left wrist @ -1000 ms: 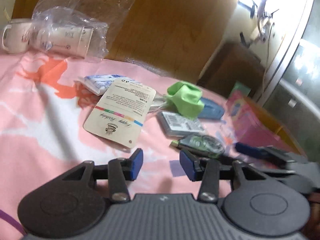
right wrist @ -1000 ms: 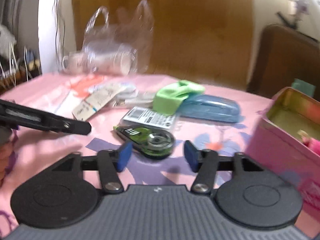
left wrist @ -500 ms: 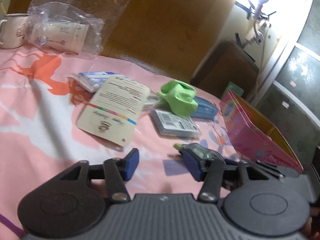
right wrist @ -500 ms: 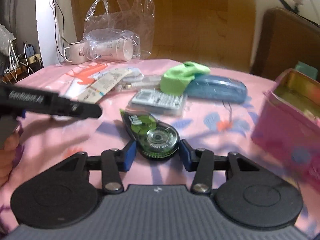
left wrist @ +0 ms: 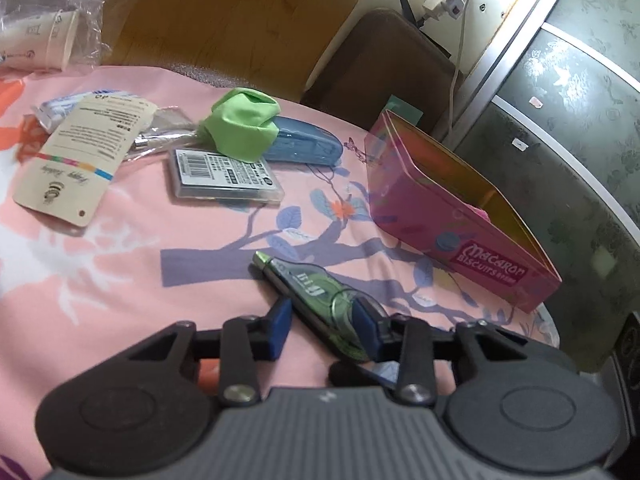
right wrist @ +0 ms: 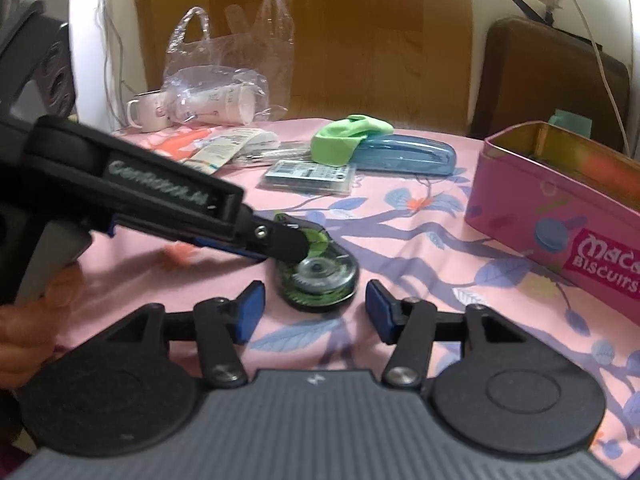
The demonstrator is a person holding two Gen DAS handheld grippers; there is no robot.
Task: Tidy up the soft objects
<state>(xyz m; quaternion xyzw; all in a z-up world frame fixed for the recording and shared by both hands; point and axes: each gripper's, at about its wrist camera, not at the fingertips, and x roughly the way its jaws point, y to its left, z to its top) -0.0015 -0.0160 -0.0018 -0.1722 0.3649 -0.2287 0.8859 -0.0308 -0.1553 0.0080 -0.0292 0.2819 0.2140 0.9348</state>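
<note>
Between the blue pads of the left gripper (left wrist: pixel 322 326) lies a green correction tape dispenser (left wrist: pixel 316 300), the jaws spread either side of its round end without clearly pressing it; whether the right pad touches the shell I cannot tell. Opposite it the right gripper (right wrist: pixel 314 308) hovers low with its jaws wide apart, the same dispenser just ahead of its pads, so both tools crowd one hard, glossy, translucent plastic piece with a gear wheel showing inside. Further out on the flowered pink tablecloth (left wrist: pixel 120 264) sits a flat clear case with a barcode label (left wrist: pixel 226 174), and beyond it a crumpled lime-green soft cloth (left wrist: pixel 242 128), slack and folded, resting against a smooth blue stapler (left wrist: pixel 304 146). To the left are a stiff cream cardboard tag (left wrist: pixel 80 156) and a crinkled clear plastic bag with paper cups (left wrist: pixel 36 40). On the right stands an open pink biscuit tin (left wrist: pixel 452 236), shiny metal, gold inside, with something pink barely visible within. Judging by this, the sorting seems hardly begun: the green cloth lies untouched on the table, well away from both grippers, and neither gripper holds anything soft.
</note>
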